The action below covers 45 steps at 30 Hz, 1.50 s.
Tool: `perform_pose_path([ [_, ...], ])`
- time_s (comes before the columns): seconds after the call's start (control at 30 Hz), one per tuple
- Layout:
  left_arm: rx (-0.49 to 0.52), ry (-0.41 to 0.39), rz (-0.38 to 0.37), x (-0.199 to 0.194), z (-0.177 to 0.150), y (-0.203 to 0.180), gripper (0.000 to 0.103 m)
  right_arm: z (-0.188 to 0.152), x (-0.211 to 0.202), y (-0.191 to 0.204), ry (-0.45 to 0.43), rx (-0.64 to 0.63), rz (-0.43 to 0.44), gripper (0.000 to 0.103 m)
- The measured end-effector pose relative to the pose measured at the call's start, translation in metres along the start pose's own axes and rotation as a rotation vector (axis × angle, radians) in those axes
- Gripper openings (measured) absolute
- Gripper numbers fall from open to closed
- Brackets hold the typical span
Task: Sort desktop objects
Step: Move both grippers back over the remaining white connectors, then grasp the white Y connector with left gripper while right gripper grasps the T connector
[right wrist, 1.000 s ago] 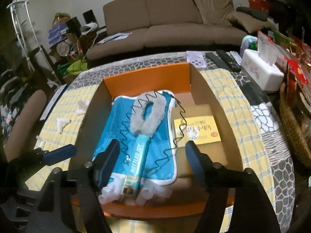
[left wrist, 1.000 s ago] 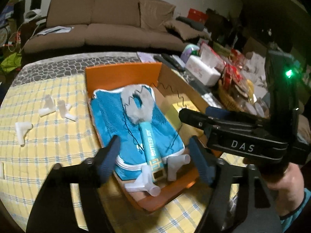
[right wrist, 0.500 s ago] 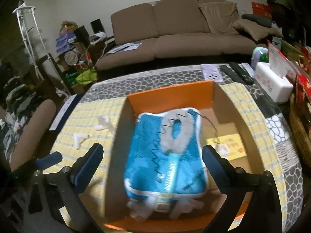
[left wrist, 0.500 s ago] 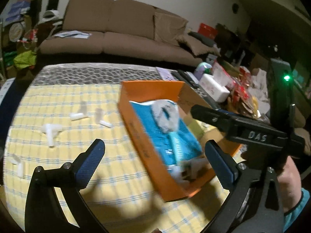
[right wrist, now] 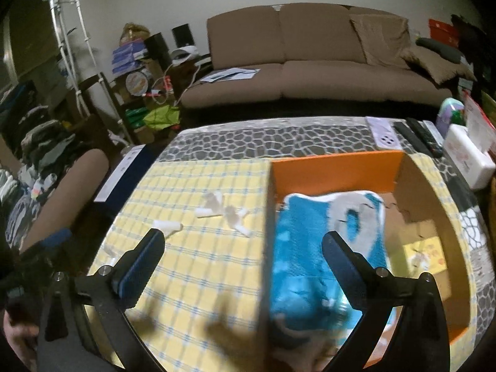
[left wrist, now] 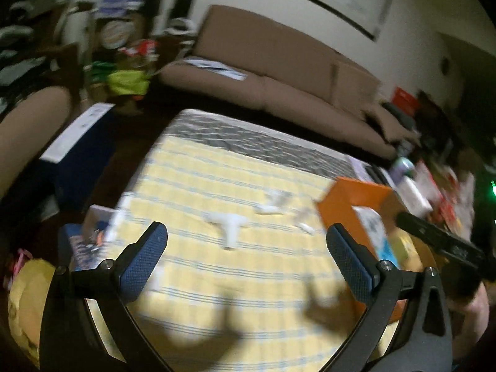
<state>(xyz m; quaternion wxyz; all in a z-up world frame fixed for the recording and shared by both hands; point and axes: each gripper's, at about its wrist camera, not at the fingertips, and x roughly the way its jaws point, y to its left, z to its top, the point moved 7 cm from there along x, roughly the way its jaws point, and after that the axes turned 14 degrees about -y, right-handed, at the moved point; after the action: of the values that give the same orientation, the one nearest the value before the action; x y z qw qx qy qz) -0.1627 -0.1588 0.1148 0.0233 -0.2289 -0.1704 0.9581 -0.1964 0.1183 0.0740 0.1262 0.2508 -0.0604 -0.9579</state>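
Both my tools are empty. My left gripper [left wrist: 246, 249] has its jaws spread as wide as they go, with nothing between the blue pads [left wrist: 145, 257], and it hangs over the yellow checked cloth [left wrist: 217, 186] to the left of the box [left wrist: 347, 207]. My right gripper [right wrist: 243, 260] is just as wide open and holds nothing; it straddles the box's left wall [right wrist: 268, 232], one finger over the cloth and the other over the inside of the box.

The box, orange outside and brown card within, sits on the cloth's right part. Inside it lies a blue mesh bag [right wrist: 297, 248] against the left wall, with a grey fuzzy loop [right wrist: 350, 214] on top of it. A yellow packet [right wrist: 424, 254] lies on the box floor, right of the bag.

Left of the box, out on the cloth, are the white pipe fittings still loose: a tee [left wrist: 228, 223] nearest my left gripper, and a small cluster [right wrist: 223, 207] of short pieces closer to the box wall. The left view is badly blurred, so I cannot tell their exact shapes there.

A sofa [right wrist: 310, 62] stands beyond the box.
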Motion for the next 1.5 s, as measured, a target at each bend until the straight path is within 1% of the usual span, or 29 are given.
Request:
perform_pose_path([
  [0.07,-0.026,0.009,0.034,0.004,0.001,0.023,0.103,-0.001,0.009,0.011,0.004,0.001,0.01,0.103],
  [0.17,-0.034,0.033,0.08,0.013,-0.002,0.054,0.103,-0.004,0.024,0.029,0.015,0.014,0.038,0.103],
  [0.37,-0.048,0.073,0.129,0.026,-0.011,0.091,0.103,-0.012,0.055,0.062,0.039,0.03,0.092,0.103],
  [0.53,-0.033,0.121,0.157,0.044,-0.027,0.104,0.103,-0.026,0.081,0.085,0.074,0.033,0.118,0.103],
  [0.67,-0.018,0.186,0.188,0.058,-0.051,0.107,0.103,-0.044,0.097,0.097,0.119,0.019,0.128,0.103],
  [0.73,-0.015,0.205,0.192,0.063,-0.059,0.107,0.102,-0.053,0.104,0.1,0.142,0.007,0.128,0.103],
  [0.83,0.003,0.212,0.197,0.066,-0.065,0.105,0.099,-0.062,0.111,0.1,0.158,0.003,0.123,0.102],
  [0.93,0.021,0.205,0.202,0.067,-0.066,0.102,0.094,-0.067,0.12,0.105,0.169,-0.001,0.13,0.101],
  [1.0,0.033,0.204,0.205,0.069,-0.066,0.101,0.09,-0.069,0.126,0.111,0.174,-0.026,0.137,0.095],
  [1.07,0.05,0.213,0.208,0.072,-0.069,0.099,0.079,-0.072,0.132,0.118,0.18,-0.048,0.141,0.092],
  [1.1,0.057,0.217,0.211,0.073,-0.07,0.099,0.078,-0.074,0.136,0.121,0.186,-0.054,0.146,0.09],
  [1.2,0.078,0.232,0.232,0.079,-0.074,0.099,0.067,-0.081,0.148,0.13,0.211,-0.067,0.16,0.081],
  [1.23,0.077,0.244,0.236,0.081,-0.076,0.1,0.058,-0.084,0.152,0.132,0.222,-0.074,0.166,0.076],
  [1.27,0.069,0.267,0.231,0.085,-0.08,0.101,0.05,-0.087,0.155,0.134,0.229,-0.08,0.17,0.073],
  [1.3,0.064,0.281,0.228,0.087,-0.083,0.101,0.049,-0.089,0.158,0.135,0.239,-0.085,0.171,0.069],
  [1.33,0.066,0.292,0.23,0.089,-0.086,0.1,0.048,-0.092,0.161,0.136,0.249,-0.088,0.169,0.068],
  [1.4,0.081,0.291,0.235,0.091,-0.088,0.1,0.048,-0.096,0.167,0.135,0.257,-0.086,0.166,0.068],
  [1.47,0.085,0.293,0.236,0.091,-0.089,0.098,0.046,-0.099,0.171,0.134,0.261,-0.083,0.166,0.062],
  [1.5,0.084,0.296,0.236,0.092,-0.089,0.098,0.044,-0.1,0.173,0.135,0.265,-0.083,0.165,0.055],
])
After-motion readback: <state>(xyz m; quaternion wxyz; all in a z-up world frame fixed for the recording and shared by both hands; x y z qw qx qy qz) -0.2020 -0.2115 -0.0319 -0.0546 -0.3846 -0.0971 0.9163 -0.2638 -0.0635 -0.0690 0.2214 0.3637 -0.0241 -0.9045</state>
